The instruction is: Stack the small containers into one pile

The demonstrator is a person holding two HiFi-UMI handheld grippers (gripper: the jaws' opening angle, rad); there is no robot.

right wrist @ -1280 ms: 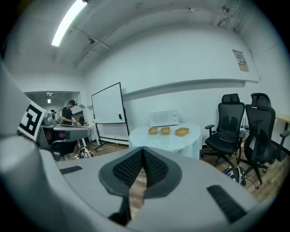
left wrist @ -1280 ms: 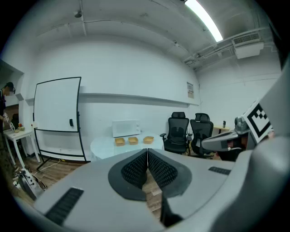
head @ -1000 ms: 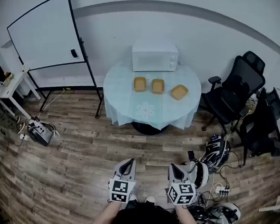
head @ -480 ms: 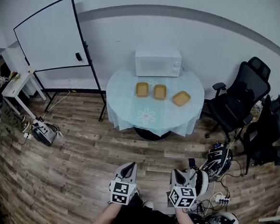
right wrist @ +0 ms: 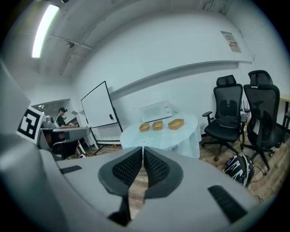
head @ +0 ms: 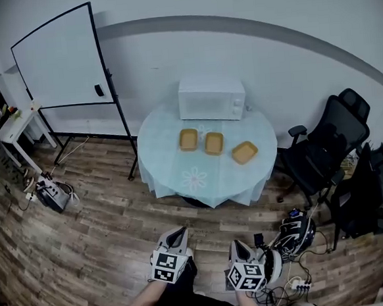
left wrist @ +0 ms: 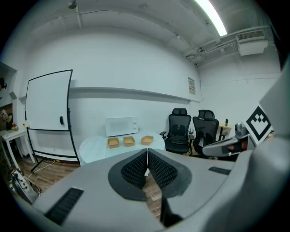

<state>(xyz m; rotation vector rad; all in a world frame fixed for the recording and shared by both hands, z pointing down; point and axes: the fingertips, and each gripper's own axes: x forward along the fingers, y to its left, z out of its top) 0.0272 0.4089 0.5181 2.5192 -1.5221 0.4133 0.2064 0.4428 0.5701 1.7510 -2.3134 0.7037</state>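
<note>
Approach stage: three small containers [head: 214,143] sit unstacked in a row on the round worktop [head: 172,164], upper centre, before the microwave [head: 211,97]. At lower centre, the left claw [head: 177,233] and right claw [head: 239,245] are closed and empty. The next move likely calls for stepping closer and opening one claw.

The right gripper [right wrist: 142,149] has its jaws pressed together with nothing between them. At 12 o'clock beyond the tips stands a round, pale-clothed table [right wrist: 174,136] bearing 3 containers [right wrist: 157,125] in a row, none stacked, with a microwave [right wrist: 155,111] behind them. A whiteboard [right wrist: 97,106] stands at 10 o'clock of the table, 2 black chairs [right wrist: 229,108] at 3 o'clock, and a helmet [right wrist: 239,168] lies on the wood floor [right wrist: 211,153] at 4 o'clock, below the chairs.
</note>
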